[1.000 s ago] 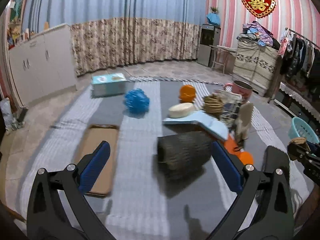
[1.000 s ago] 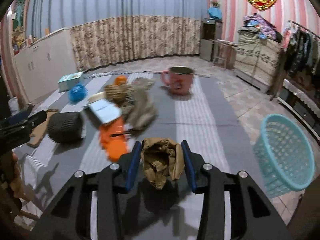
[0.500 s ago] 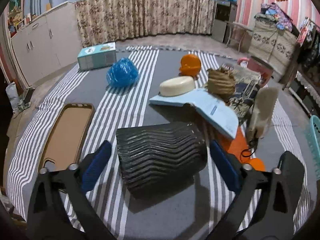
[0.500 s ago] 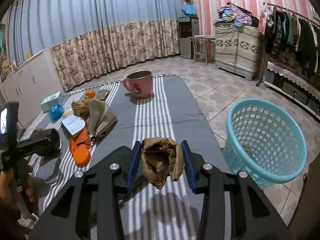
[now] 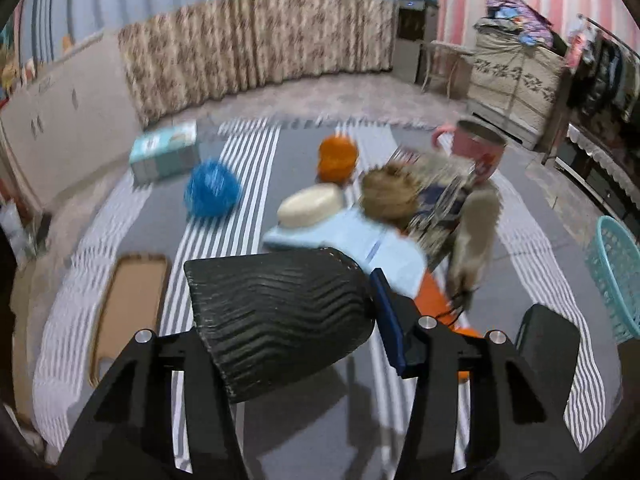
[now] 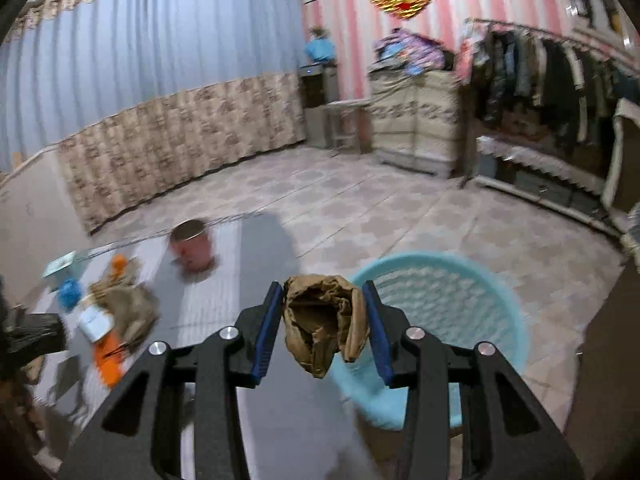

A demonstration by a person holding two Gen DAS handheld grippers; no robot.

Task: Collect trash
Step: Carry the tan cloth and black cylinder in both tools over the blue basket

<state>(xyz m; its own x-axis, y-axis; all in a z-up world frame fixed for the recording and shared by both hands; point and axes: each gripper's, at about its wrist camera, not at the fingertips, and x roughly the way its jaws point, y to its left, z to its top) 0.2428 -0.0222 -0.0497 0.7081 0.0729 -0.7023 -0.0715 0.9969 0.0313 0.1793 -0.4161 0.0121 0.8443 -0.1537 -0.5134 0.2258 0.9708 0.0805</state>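
Note:
A black ribbed cup lies on its side between the jaws of my left gripper. The jaws are closing on it. The right blue pad touches its rim and the left pad is hidden behind it. My right gripper is shut on a crumpled brown paper wad. It hangs at the near left rim of the teal plastic basket, which stands on the tiled floor. In the left wrist view that basket shows at the far right edge.
On the striped grey mat lie a blue ball, an orange ball, a teal tissue box, a cream dish, a light blue booklet, a brown tray and a pink mug. A clothes rack stands right.
My left gripper came forward and its jaws narrowed around the black cup. My right gripper swung right with the paper wad, from above the mat to the basket.

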